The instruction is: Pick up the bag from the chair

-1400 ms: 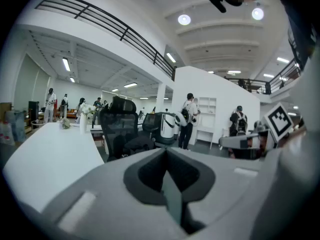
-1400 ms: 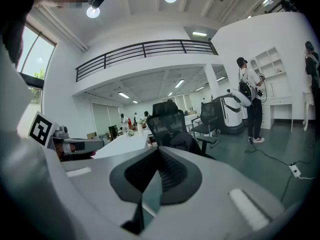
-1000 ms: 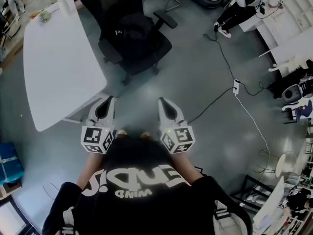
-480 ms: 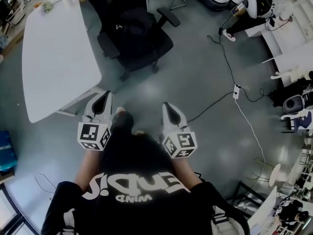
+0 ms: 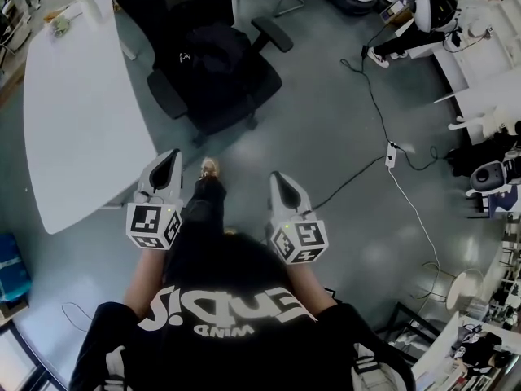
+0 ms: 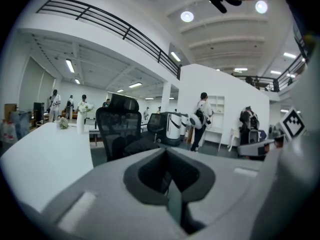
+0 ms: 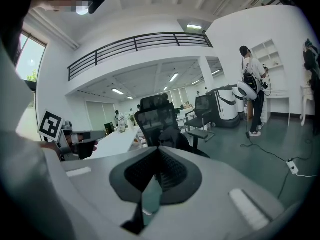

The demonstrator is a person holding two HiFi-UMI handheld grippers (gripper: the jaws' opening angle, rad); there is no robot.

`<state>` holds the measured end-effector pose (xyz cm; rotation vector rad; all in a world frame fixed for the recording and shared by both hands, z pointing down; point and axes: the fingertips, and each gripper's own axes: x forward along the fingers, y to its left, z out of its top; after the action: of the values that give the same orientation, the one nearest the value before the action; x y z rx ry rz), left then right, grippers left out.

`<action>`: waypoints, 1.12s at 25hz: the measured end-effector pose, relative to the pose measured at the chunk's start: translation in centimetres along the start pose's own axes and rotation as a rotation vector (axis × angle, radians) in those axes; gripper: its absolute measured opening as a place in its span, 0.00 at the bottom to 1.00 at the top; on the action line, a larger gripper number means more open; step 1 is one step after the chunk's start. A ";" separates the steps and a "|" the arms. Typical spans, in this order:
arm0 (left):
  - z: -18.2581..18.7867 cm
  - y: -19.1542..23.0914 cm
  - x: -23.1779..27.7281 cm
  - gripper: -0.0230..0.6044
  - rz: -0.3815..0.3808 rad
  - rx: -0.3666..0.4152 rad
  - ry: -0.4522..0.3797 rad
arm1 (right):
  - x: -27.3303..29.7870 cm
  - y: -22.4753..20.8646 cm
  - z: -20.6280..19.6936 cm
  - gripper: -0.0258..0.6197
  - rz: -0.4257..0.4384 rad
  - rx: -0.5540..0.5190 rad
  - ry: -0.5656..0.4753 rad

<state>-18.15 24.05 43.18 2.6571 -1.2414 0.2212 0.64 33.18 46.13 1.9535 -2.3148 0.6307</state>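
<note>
Bright ceiling lights, fisheye edges, sharp

The head view looks steeply down; both gripper views face forward, sharing the chair (image 5: 271,33).

Up top in the head view, the chair (image 5: 207,72) loses its backrest to the picture's edge. The bag (image 5: 216,55) on the seat is black on black, so its outline can't be told from the upholstery. The forearms (image 5: 142,279) vanish under the marker cubes (image 5: 153,225). The grey body of the left tongs (image 6: 167,151) covers the chair's base, and the right tongs (image 7: 159,151) block the seat's front. Figures beyond the surface's (image 6: 45,159) far edge are too small to read.
</note>
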 end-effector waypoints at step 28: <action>9.4 16.7 31.8 0.04 -0.107 -0.017 0.067 | 31.0 -9.9 15.4 0.04 -0.071 -0.005 0.039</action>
<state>-10.34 -12.22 42.99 2.6688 -1.0735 0.2794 7.25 -2.15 43.88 1.9927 -2.2108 0.6507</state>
